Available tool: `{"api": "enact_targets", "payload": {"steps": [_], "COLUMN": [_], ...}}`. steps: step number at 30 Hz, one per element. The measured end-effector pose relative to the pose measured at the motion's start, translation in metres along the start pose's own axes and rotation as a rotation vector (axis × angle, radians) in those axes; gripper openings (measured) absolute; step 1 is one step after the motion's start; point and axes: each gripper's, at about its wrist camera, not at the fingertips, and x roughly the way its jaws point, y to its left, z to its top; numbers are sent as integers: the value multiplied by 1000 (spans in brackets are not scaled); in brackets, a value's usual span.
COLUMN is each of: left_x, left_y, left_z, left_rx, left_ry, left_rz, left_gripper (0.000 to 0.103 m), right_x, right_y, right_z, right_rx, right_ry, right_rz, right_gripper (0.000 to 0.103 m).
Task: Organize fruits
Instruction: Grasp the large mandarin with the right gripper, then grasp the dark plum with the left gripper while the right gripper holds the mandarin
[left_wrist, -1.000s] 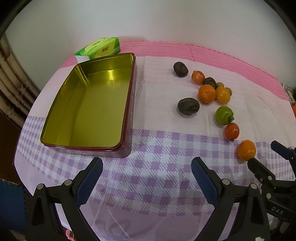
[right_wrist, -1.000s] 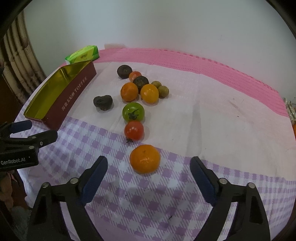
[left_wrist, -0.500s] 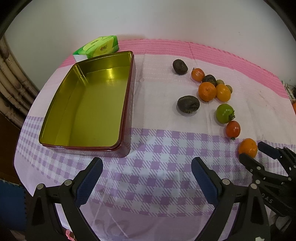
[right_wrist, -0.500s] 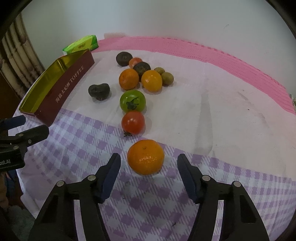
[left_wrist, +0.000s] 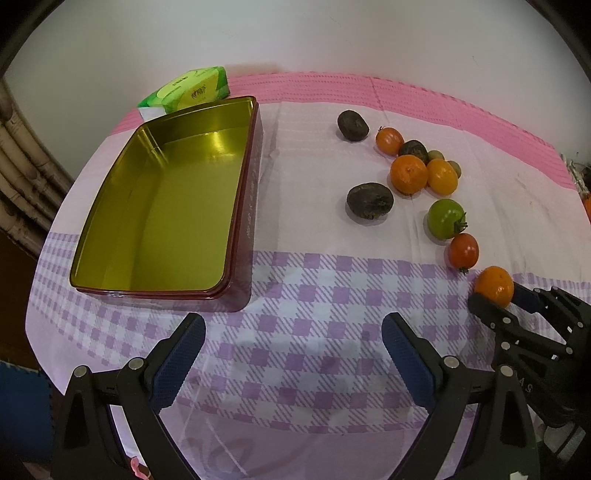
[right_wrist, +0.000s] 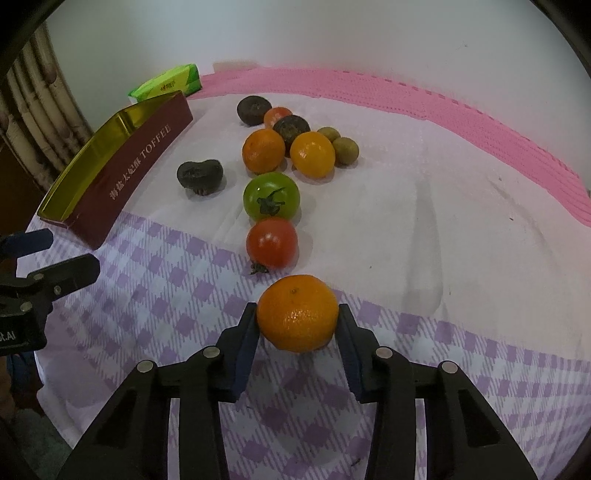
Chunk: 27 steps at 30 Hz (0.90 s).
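Note:
A near orange (right_wrist: 297, 314) lies on the checked cloth between the pads of my right gripper (right_wrist: 297, 312). Its jaws are closing and both pads touch the orange's sides. In the left wrist view the same orange (left_wrist: 494, 285) shows at the right edge inside the right gripper (left_wrist: 498, 295). Behind it lie a red tomato (right_wrist: 272, 242), a green tomato (right_wrist: 271, 195), two more oranges (right_wrist: 263, 150), several dark fruits (right_wrist: 199, 175) and small brownish ones (right_wrist: 345, 149). My left gripper (left_wrist: 293, 328) hangs open over bare cloth, in front of the open gold-lined tin (left_wrist: 240, 206).
A green tissue pack (left_wrist: 188, 88) lies behind the tin, near the white wall. The tin's red side (right_wrist: 144, 158) reads TOFFEE. The left gripper (right_wrist: 70, 251) shows at the left edge of the right wrist view. A pink mat (right_wrist: 443, 99) covers the table's far side.
My right gripper came down and forward around the near orange, and its jaws narrowed from wide open until the pads met the fruit. The left gripper stayed put and open.

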Motion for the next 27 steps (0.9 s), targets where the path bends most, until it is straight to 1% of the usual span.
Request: {"api": "enact_targets", "payload": {"steps": [3,9,14,22,24,27], "left_x": [1,2,5,8,8,11], "left_y": [-1,-5,-8,-12,-12,-12], "left_z": [0,2,8,23,27,33], "left_rx": [4,10,11,23,23,18], "left_ry": [2,6,3,-17,-26,-29], "left_rz": [0,-7,-29,-46,-54,-89], "left_gripper": [95,95,95,94,93,88], "right_x": [0,5,11,21,24,28], "right_y": [-6,-32,-51,-63,-64,-68], "right_z": [1,13,23,40,45,49], "right_rx": [10,43,58,62,59,75], "right_ry": [-12,-39,-81,-139,-151,-156], "right_rz": [-20,-64,-93,-116,-136,-133], "right_gripper": [42,42,42,42,41,41]}}
